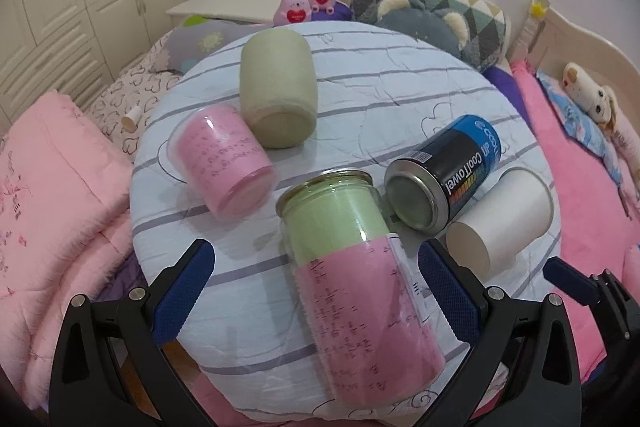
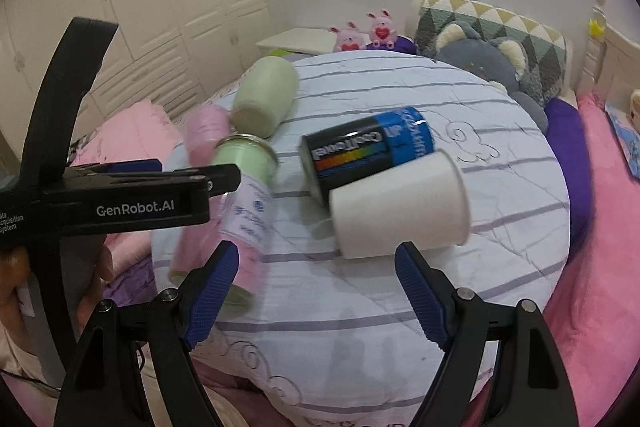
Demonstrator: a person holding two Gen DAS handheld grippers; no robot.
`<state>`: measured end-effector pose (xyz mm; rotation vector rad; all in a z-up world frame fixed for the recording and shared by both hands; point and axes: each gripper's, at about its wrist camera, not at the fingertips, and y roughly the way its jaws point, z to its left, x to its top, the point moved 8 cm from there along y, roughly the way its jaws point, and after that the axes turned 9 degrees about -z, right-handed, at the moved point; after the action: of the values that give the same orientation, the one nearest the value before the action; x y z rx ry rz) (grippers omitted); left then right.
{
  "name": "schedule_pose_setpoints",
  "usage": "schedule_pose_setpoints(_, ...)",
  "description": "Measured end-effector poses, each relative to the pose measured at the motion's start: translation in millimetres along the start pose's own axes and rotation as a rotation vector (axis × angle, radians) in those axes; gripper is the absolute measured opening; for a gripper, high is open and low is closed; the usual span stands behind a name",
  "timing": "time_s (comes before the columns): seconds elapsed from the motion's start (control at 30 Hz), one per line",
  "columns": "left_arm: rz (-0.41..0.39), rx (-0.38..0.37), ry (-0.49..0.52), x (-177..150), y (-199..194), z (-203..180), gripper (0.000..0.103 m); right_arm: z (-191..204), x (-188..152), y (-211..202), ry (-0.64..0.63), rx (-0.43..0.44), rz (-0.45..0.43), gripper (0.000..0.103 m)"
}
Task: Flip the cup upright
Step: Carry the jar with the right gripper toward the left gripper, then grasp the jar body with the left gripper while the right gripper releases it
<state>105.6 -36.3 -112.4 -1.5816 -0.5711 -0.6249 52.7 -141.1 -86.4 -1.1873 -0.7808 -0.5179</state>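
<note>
Several cups lie on their sides on a round table with a striped white cloth. A tall clear glass jar with green and pink paper inside lies between the open fingers of my left gripper, not gripped. A white paper cup lies at the right, just ahead of my open right gripper. A dark blue can, a pink cup and a pale green cup lie further back.
The table stands by a bed with pink bedding, pillows and plush toys. White wardrobes line the left wall. My left gripper's body crosses the left of the right wrist view.
</note>
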Motion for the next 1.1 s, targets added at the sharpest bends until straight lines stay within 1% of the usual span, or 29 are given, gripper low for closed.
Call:
schedule_pose_setpoints(0.2, 0.027, 0.027, 0.005, -1, 12, -8, 0.103, -18, 4, 4, 0.016, 0.018, -0.014, 0.082)
schedule_pose_setpoints(0.37, 0.029, 0.041, 0.012, -1, 18, -13, 0.103, -29, 6, 8, 0.017, 0.018, -0.02, 0.082)
schedule_pose_setpoints(0.47, 0.043, 0.045, 0.016, -2, 23, -16, 0.103, -34, 7, 9, 0.021, 0.021, -0.024, 0.082)
schedule_pose_setpoints(0.6, 0.079, 0.032, -0.002, -4, 32, -19, 0.103, -38, 6, 10, 0.027, 0.024, -0.027, 0.082)
schedule_pose_setpoints(0.8, 0.095, 0.04, -0.018, -6, 40, -19, 0.103, -44, 6, 8, 0.039, 0.033, -0.032, 0.082)
schedule_pose_setpoints(0.9, 0.119, 0.038, -0.027, -7, 46, -18, 0.102, -47, 5, 7, 0.046, 0.038, -0.035, 0.082)
schedule_pose_setpoints(0.93, 0.131, 0.037, -0.017, -6, 47, -19, 0.101, -48, 5, 6, 0.047, 0.038, -0.035, 0.082)
schedule_pose_setpoints(1.03, 0.133, 0.048, -0.005, -4, 49, -18, 0.088, -50, 5, 6, 0.049, 0.036, -0.035, 0.082)
schedule_pose_setpoints(1.1, 0.159, 0.029, -0.009, -6, 53, -19, 0.085, -52, 5, 6, 0.052, 0.035, -0.034, 0.082)
